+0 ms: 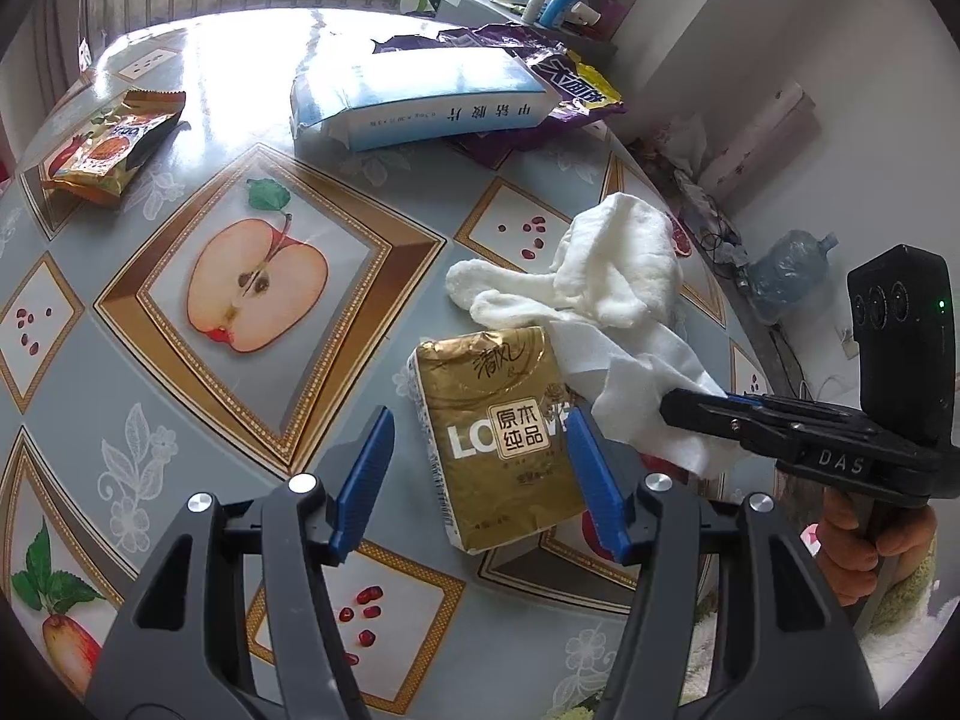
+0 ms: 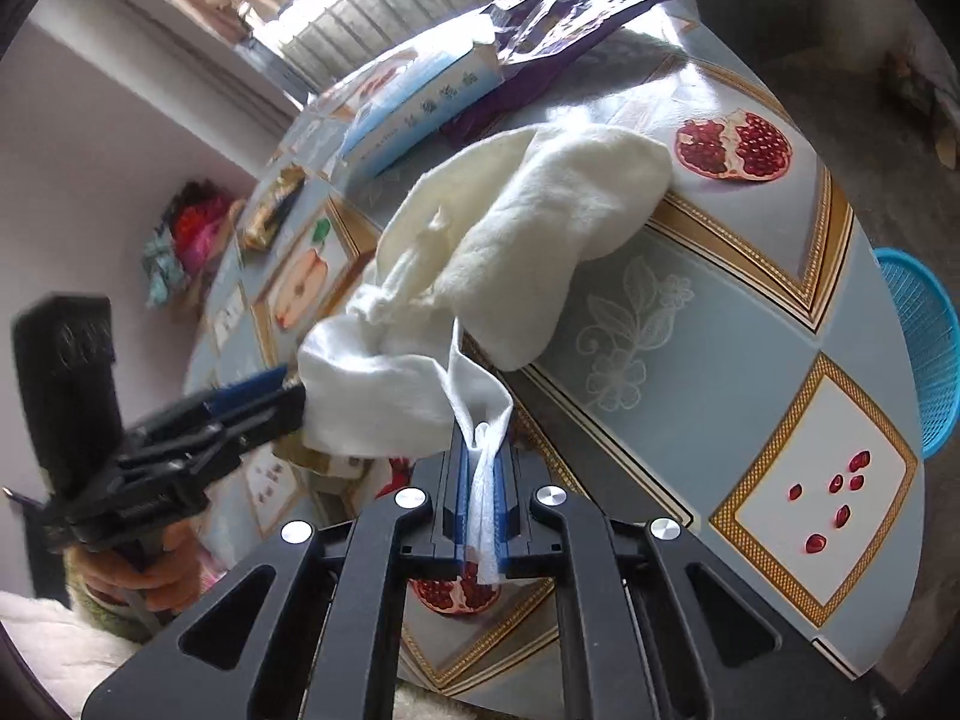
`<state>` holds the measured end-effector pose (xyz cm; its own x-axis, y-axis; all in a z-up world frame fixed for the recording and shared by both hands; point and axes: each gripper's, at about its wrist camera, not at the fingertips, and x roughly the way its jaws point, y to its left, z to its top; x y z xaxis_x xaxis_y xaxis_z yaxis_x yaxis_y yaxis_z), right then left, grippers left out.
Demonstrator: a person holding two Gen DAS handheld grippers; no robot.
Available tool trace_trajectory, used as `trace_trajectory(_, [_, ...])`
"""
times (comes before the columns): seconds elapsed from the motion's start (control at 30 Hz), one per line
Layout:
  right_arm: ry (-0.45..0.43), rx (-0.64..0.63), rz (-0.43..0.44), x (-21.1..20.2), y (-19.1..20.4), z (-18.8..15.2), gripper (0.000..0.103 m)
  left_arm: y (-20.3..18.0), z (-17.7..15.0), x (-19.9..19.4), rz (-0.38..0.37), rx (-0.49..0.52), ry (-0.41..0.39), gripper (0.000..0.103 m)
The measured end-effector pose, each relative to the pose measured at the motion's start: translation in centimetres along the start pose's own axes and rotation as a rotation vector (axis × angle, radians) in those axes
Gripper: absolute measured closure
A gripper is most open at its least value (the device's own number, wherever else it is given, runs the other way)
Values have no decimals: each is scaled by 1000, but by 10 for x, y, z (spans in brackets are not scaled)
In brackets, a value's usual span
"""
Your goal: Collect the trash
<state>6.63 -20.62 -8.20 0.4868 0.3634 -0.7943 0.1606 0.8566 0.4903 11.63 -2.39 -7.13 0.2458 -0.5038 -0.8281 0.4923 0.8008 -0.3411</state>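
Crumpled white tissue [image 2: 480, 276] lifted partly off the bench [image 2: 750, 324], one twisted corner clamped between the closed blue pads [image 2: 462, 504] of the right tool [image 2: 485, 498]. Seen from the left wrist as the same white tissue [image 1: 600, 282], hanging from the right tool [image 1: 690, 414] over the corner of a gold tissue pack [image 1: 498, 432]. Pack hidden almost fully in the right wrist view, behind the tissue.

Left tool [image 1: 477, 468] wide open, gripping nothing, its blue fingers [image 1: 366, 468] standing on both sides of the gold pack; contact with the pack not possible to tell. Same left tool [image 2: 264, 396] blurred in the right view, near the tissue.

Farther on the bench: white and blue box [image 1: 420, 96] with a purple wrapper [image 1: 558, 78] just behind and partly under it, and an orange snack bag [image 1: 108, 144] well apart toward the left edge. Shown only by the right wrist: blue mesh basket [image 2: 918, 348] below the bench edge on the right. Open bench surface between the gold pack and the orange bag.
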Motion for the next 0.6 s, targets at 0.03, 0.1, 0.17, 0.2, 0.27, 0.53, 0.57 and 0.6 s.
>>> trace_trajectory(0.03, [-11, 21, 6, -5, -5, 1, 97, 0, 0, 0, 1, 0, 1, 45])
trace_trajectory(0.1, [-29, 43, -21, -10, -14, 3, 97, 0, 1, 2, 4, 5, 1, 43])
trace_trajectory(0.17, [-32, 58, -39, -10, -20, 3, 97, -3, 2, 5, 6, 13, 4, 42])
trace_trajectory(0.2, [-32, 60, -42, -11, -20, 1, 97, -5, 2, 7, 7, 17, 7, 40])
trace_trajectory(0.27, [-35, 57, -52, -10, -19, 0, 97, -9, 3, 11, 21, 31, 17, 39])
trace_trajectory(0.53, [-41, 71, -34, -8, -16, -2, 97, -23, 4, 19, 103, 107, 3, 37])
trace_trajectory(0.57, [-44, 74, -24, -11, -18, -3, 97, -22, 4, 19, 106, 104, 2, 37])
trace_trajectory(0.6, [-47, 79, -16, -14, -21, -3, 97, -21, 4, 18, 108, 99, 2, 37])
